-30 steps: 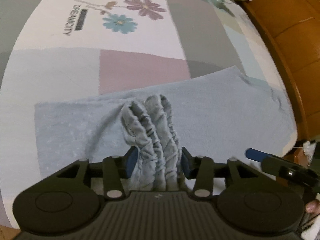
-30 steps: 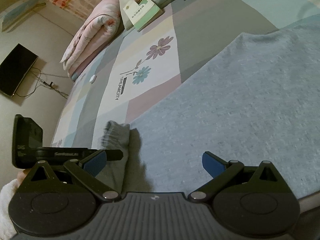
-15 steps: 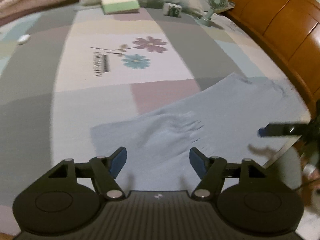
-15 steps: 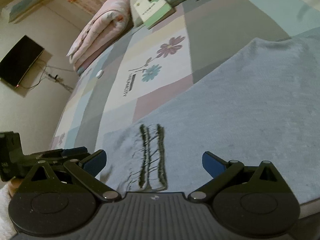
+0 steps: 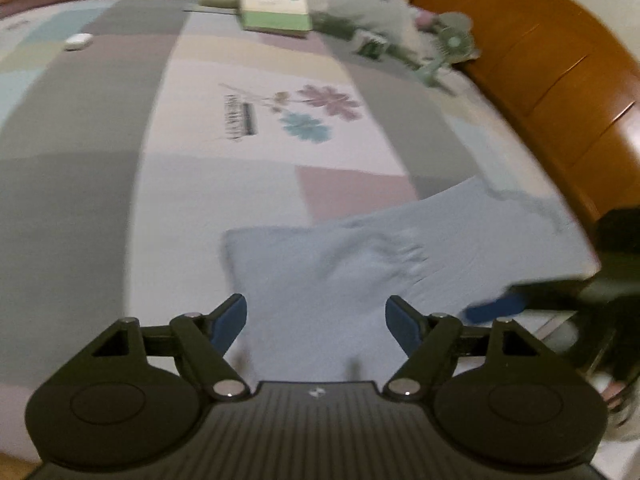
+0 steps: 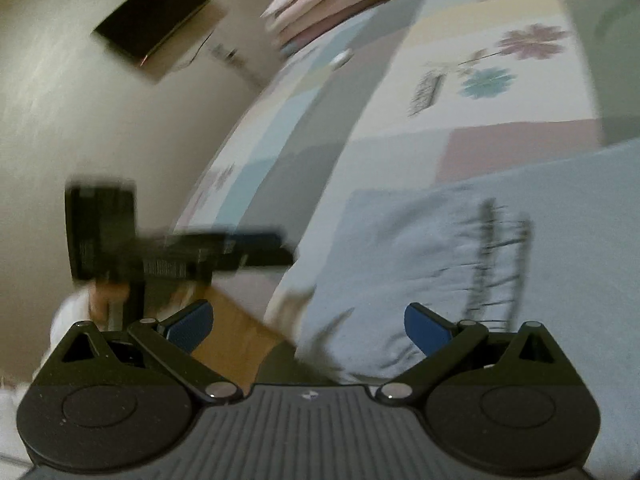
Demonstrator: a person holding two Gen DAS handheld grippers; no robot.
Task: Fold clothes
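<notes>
The left gripper (image 5: 316,318) had its blue-padded fingers (image 5: 229,318) spread wide and still opening, with nothing pressed between them; only flat cloth lay beyond the gap. The right gripper (image 6: 310,322) likewise stood wide apart, its pads (image 6: 426,326) clear of any fabric, the left one out over the bed's edge.

From the left wrist view, the light blue garment (image 5: 360,264) lay spread flat on the bed, reaching from just ahead of the fingers toward two o'clock, where its far edge ran to the mattress side. A patch of gathered wrinkles (image 5: 412,252) sat near its middle, at about one o'clock from the fingers. The right gripper showed as a blurred dark shape at three o'clock, over the garment's near corner.

Beyond the garment, at twelve o'clock, the patchwork bedspread (image 5: 100,128) carried a flower print (image 5: 320,108). Farther off at twelve lay a book (image 5: 276,0), at eleven a small white object (image 5: 79,41), and at one a green handheld fan (image 5: 444,52). A wooden headboard (image 5: 560,92) curved along two o'clock.

In the right wrist view, the left gripper appeared blurred at nine o'clock, and a dark screen (image 6: 152,40) hung on the wall at eleven.
</notes>
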